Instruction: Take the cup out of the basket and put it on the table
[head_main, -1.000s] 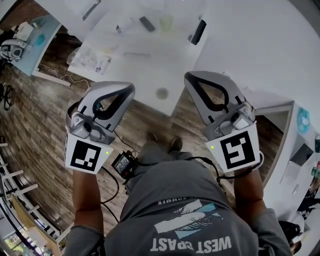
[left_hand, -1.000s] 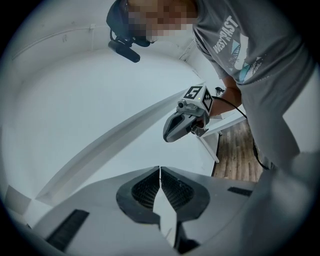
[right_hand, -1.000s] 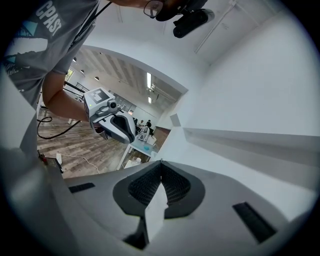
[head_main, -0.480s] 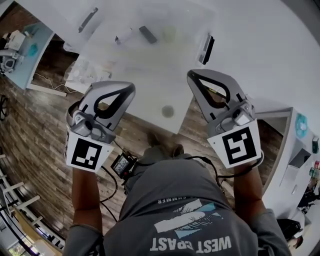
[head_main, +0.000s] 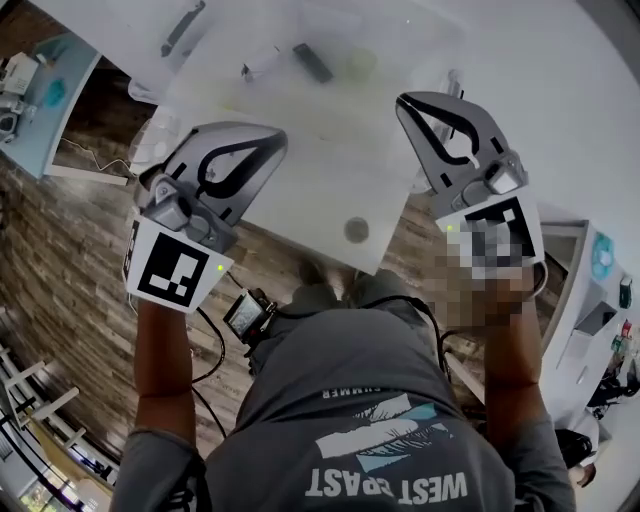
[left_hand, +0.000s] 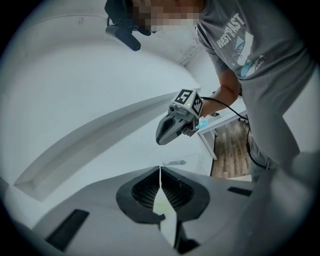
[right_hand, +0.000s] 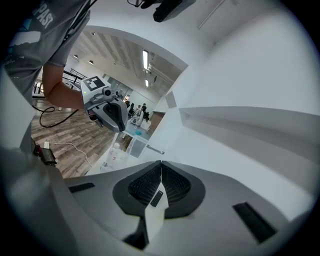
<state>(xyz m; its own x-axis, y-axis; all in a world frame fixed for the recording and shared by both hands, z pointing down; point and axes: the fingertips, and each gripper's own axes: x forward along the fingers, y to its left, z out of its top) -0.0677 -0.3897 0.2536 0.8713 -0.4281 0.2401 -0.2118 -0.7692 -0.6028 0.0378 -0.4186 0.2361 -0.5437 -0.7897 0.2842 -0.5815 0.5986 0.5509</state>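
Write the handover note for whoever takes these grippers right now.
Left gripper: shut, empty, held above the near edge of the table.
Right gripper: shut, empty, also in the air.
Cup: pale, far ahead on the table, apparently inside the clear basket; glare washes out the basket's walls.
Done: nothing yet.
Left: reach in, grip the cup, lift it out, set it on bare table.

The person's grey T-shirt (head_main: 300, 420) carries "WEST COAST" in large white letters, upside down at the bottom of the head view, with what looks like a smaller "SUMMER" above. The left gripper view shows the same print at upper right.
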